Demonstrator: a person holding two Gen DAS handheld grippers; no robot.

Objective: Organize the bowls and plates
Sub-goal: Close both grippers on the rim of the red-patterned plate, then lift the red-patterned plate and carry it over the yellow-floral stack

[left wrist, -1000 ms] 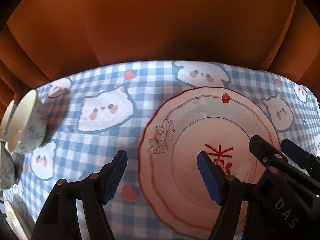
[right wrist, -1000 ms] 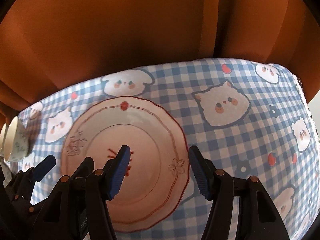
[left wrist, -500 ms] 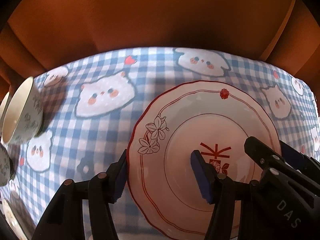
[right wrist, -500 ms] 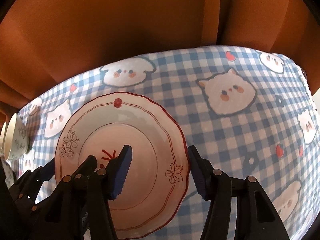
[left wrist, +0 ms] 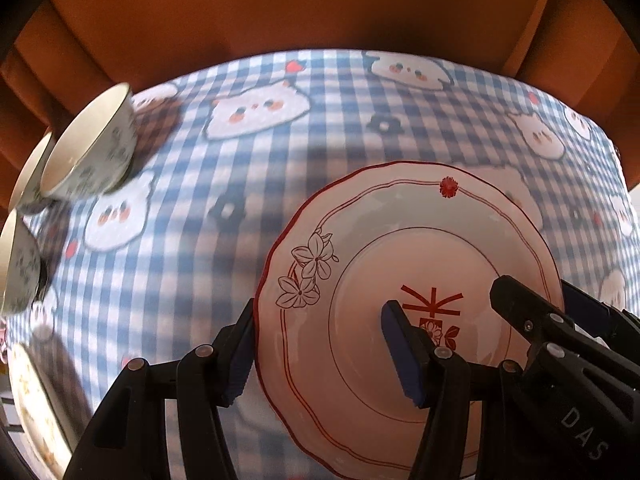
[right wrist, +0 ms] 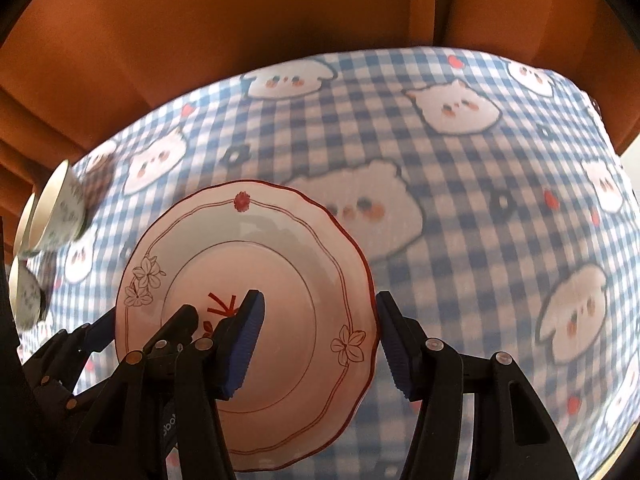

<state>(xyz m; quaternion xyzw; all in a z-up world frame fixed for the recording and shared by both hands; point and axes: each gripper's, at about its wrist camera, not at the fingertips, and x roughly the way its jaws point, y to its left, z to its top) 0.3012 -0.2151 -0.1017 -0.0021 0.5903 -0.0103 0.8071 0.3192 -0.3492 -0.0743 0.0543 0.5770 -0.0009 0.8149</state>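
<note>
Now I am carrying the pink plate (left wrist: 408,280) leftward across the checked tablecloth (left wrist: 248,168) toward the bowls (left wrist: 88,148) at its left edge, left tongs (left wrist: 320,350) and right tongs (right wrist: 318,338) each clamped on an opposite rim since a second ago.

A blue-and-white checked tablecloth (left wrist: 320,152) printed with cartoon animal faces covers the surface; behind it hangs an orange-brown curtain (right wrist: 240,20).

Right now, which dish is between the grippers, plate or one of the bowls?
The red-rimmed plate. Both the left gripper and right gripper straddle its edges; the floral bowls sit apart at the tablecloth's left edge.
</note>
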